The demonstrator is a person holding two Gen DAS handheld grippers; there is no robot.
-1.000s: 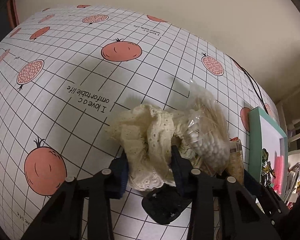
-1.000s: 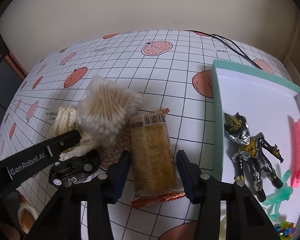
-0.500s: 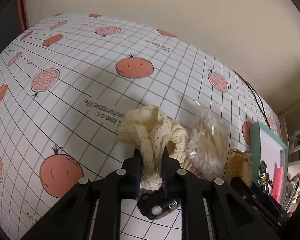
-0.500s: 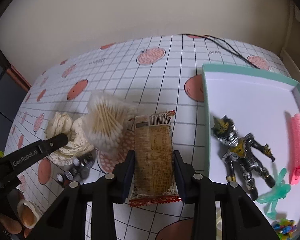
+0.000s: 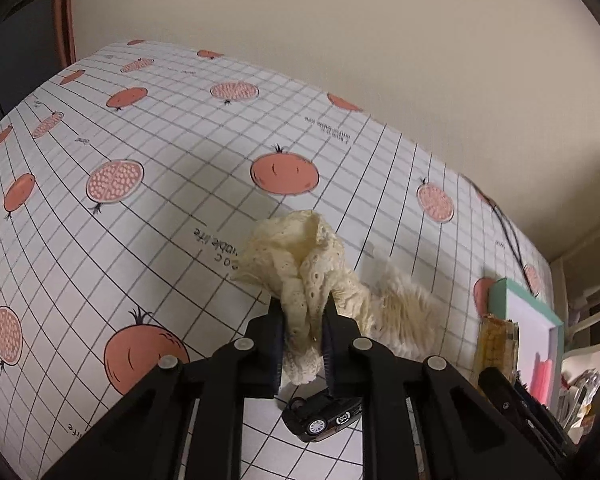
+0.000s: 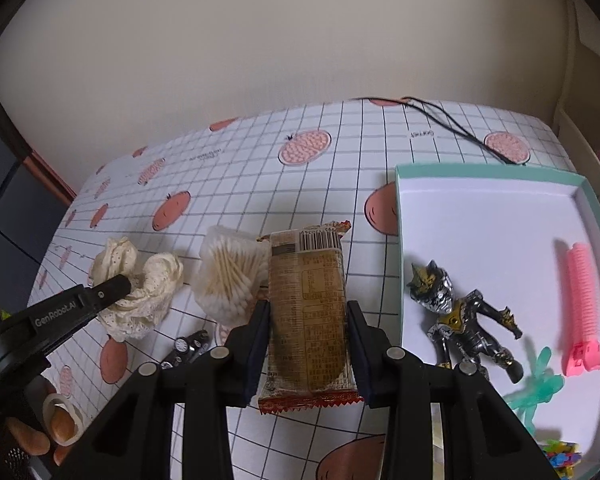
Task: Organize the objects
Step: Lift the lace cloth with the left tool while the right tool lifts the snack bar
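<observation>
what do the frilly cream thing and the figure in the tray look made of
The frilly cream scrunchie looks like soft matte eyelet fabric: punched holes, gathered ruffles, bunching in the left tool. The figure seems hard plastic with a shiny metallic silver-and-gold finish, judging by its glints.

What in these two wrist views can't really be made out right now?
- Left wrist view: the toy car is partly hidden behind the left gripper and its lace scrunchie.
- Left wrist view: the cotton swab bag is blurred.
- Right wrist view: the colourful pieces in the tray are cut off by the edge.
- Right wrist view: the snack packet print is too small to read.
</observation>
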